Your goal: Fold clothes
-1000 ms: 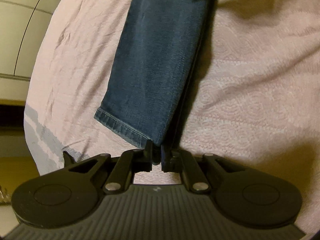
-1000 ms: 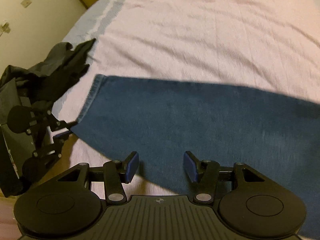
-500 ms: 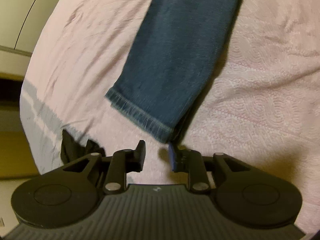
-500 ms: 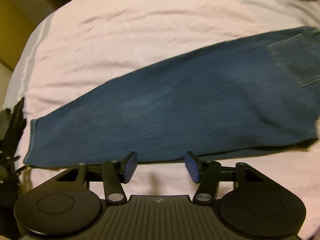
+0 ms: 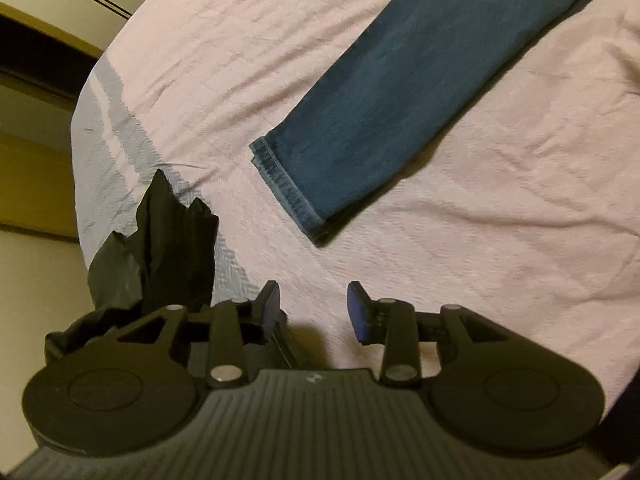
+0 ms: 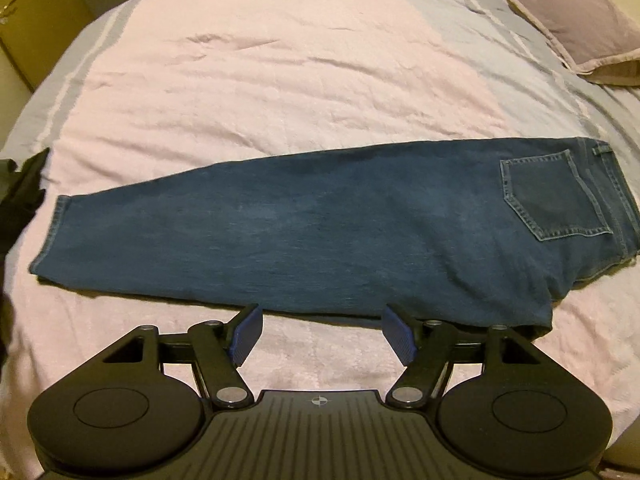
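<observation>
The folded denim jeans (image 6: 320, 236) are dark blue, with paler blue stitching round the back pocket (image 6: 556, 196) and along the hem (image 5: 286, 190). The quilted cotton bedspread (image 6: 280, 80) is pale pink, with grey bands (each split by thin white stripes) at its ends. The crumpled garment (image 5: 168, 248) is plain black. The pillow (image 6: 576, 16) is dusty mauve. Both black grippers carry blue finger pads (image 6: 400, 336).

A bed (image 6: 280, 80) is covered by a wrinkled pink spread with grey stripes at both ends. Blue jeans (image 6: 320, 232), folded lengthwise with one leg over the other, are laid flat across it, back pocket upward. A pillow (image 6: 576, 20) is seen at the head, and dark crumpled fabric (image 5: 168, 240) at the foot edge.
</observation>
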